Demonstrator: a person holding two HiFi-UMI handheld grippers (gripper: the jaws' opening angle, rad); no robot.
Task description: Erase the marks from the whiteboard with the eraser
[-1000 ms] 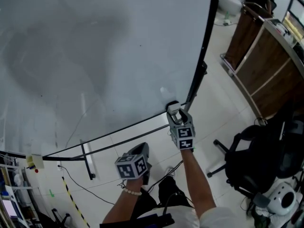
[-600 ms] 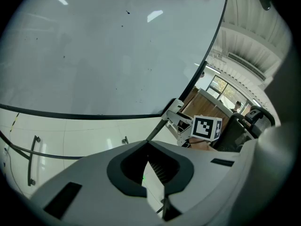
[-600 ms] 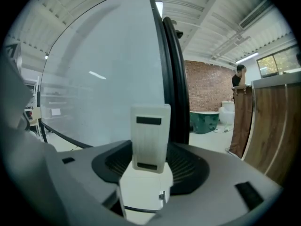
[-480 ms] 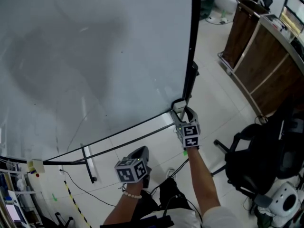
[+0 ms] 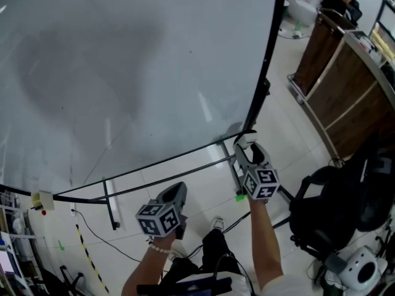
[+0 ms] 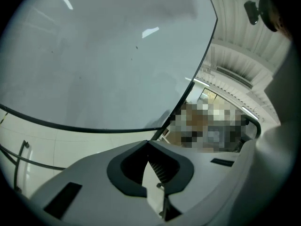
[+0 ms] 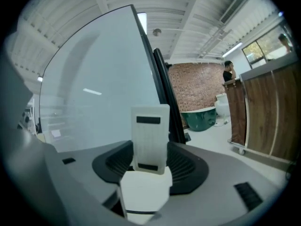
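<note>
**Eraser at board's corner: slip & edge-snag risks**

The white rectangular eraser w/ two black strips (image 7: 150,131) is pinched only by its lower end. Most of it sticks out past the jaws, so a firm press could lever it sideways or pop it out, prob. the main risk. The right gripper (image 7: 149,149) is clamped narrow on it.

Second risk: the eraser sits right by the black metal frame (image 5: 266,66) of the big pale grey whiteboard (image 5: 154,73), at its lower right corner. A stroke begun here could snag the frame or run off the edge.

Third: the only thing I can make out on the board is a broad faint grey smudge (image 5: 74,60) at upper left, maybe residue, maybe just shade. It lies well apart from the eraser, so the reach is long and pressure may go uneven. Thin marks, if any, are too faint to tell.

The board looks free-standing on the white tiled floor (image 5: 284,103), so a hard push may make it sway. The left gripper (image 6: 148,146), jaws together w/ nothing between, hangs low under the board's bottom edge and steadies nothing. A black office chair (image 5: 333,208) stands near on the right, and an elbow drawn back could bump it.

Position: the eraser is in the right gripper, standing upright out of the jaws. In the right gripper view the board's surface spreads to the left behind it, and the frame rises just behind its right side. In the head view it looks just off the lower right corner. Whether it touches the board, cannot tell.
</note>
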